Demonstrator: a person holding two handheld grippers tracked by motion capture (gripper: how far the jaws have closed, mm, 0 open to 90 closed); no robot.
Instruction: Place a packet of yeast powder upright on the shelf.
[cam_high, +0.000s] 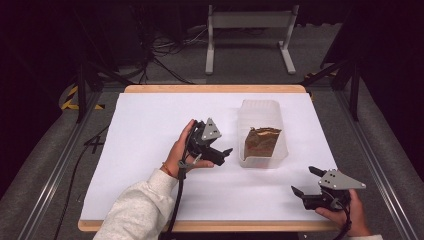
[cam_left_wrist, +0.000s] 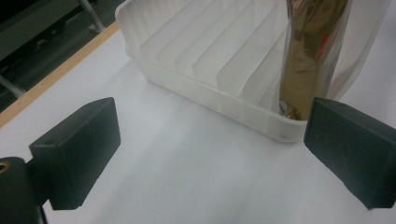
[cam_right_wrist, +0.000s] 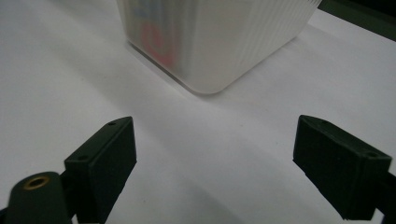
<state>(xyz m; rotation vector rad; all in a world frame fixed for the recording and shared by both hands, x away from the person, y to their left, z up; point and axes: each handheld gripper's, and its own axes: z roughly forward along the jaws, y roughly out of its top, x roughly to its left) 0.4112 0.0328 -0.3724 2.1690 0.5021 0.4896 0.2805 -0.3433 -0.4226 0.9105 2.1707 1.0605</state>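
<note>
A translucent white slotted rack (cam_high: 261, 109) stands right of the table's middle. A shiny brown-gold packet (cam_high: 261, 141) stands upright in one of its near slots. My left gripper (cam_high: 226, 153) lies just left of the rack's near end, jaws wide open and nothing between them. Its own view looks at the rack (cam_left_wrist: 201, 70) and the packet (cam_left_wrist: 310, 51) past the empty gap (cam_left_wrist: 212, 154). My right gripper (cam_high: 305, 181) rests near the table's front right corner, open and empty. In its view (cam_right_wrist: 215, 168) the rack's ribbed wall (cam_right_wrist: 233, 42) stands ahead, with red and blue print faintly showing through.
A white sheet (cam_high: 150, 150) covers the wooden table (cam_high: 215, 88). Beyond the far edge stand a white frame leg (cam_high: 248, 30) and loose cables (cam_high: 165, 55) on the floor. Metal rails (cam_high: 55, 165) run along both sides of the table.
</note>
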